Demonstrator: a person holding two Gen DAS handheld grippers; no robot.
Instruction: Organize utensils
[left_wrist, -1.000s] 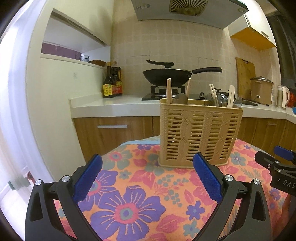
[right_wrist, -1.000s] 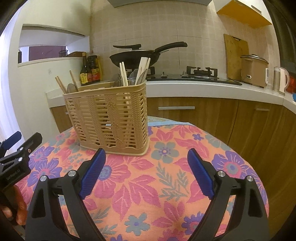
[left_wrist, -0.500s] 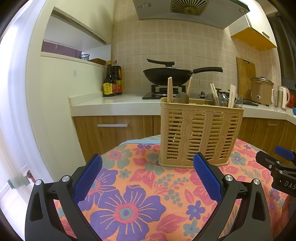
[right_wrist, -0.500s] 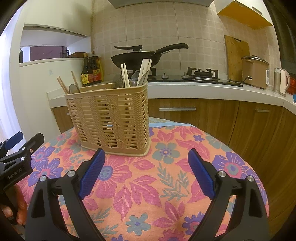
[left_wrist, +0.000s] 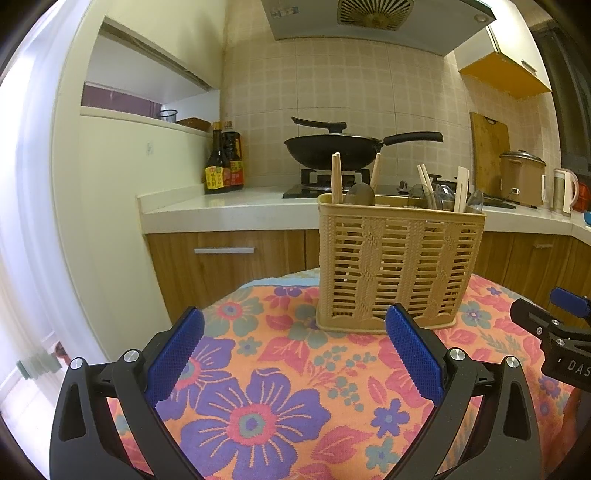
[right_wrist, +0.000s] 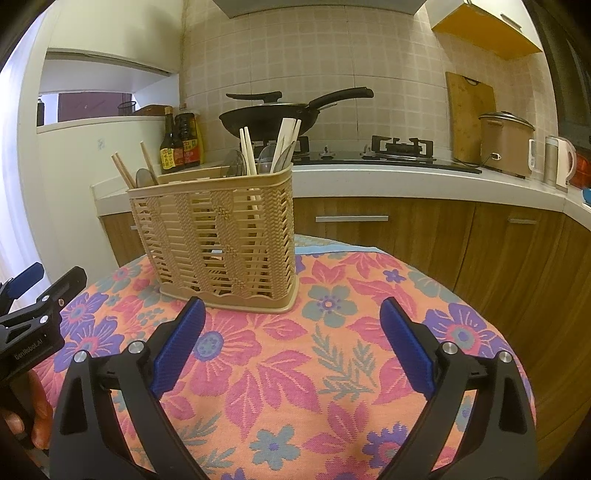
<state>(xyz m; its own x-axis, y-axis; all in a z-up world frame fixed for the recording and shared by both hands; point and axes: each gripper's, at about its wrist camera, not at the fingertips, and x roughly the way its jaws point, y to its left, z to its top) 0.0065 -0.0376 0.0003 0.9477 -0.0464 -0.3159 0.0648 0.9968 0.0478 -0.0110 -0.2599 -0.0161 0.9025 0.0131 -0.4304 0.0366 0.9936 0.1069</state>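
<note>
A tan slotted utensil basket (left_wrist: 399, 266) stands on a round table with a floral cloth (left_wrist: 258, 398). It holds wooden chopsticks (left_wrist: 335, 177) and spoons (left_wrist: 360, 194), standing upright. The basket also shows in the right wrist view (right_wrist: 221, 240), with chopsticks (right_wrist: 248, 151) and clear spoons (right_wrist: 269, 158) sticking out. My left gripper (left_wrist: 293, 350) is open and empty, just in front of the basket. My right gripper (right_wrist: 291, 343) is open and empty, in front and right of the basket. Each gripper shows at the edge of the other's view.
Behind the table runs a kitchen counter (left_wrist: 229, 210) with wooden cabinets. On it are sauce bottles (left_wrist: 223, 166), a black wok (left_wrist: 332, 147) on a gas stove, a rice cooker (right_wrist: 506, 144) and a kettle (right_wrist: 557, 162). A white wall partition (left_wrist: 110, 221) stands at left.
Both grippers have drifted slightly back and lower from the basket; the view has shifted a little. Both stay open and empty. The basket has not moved.
</note>
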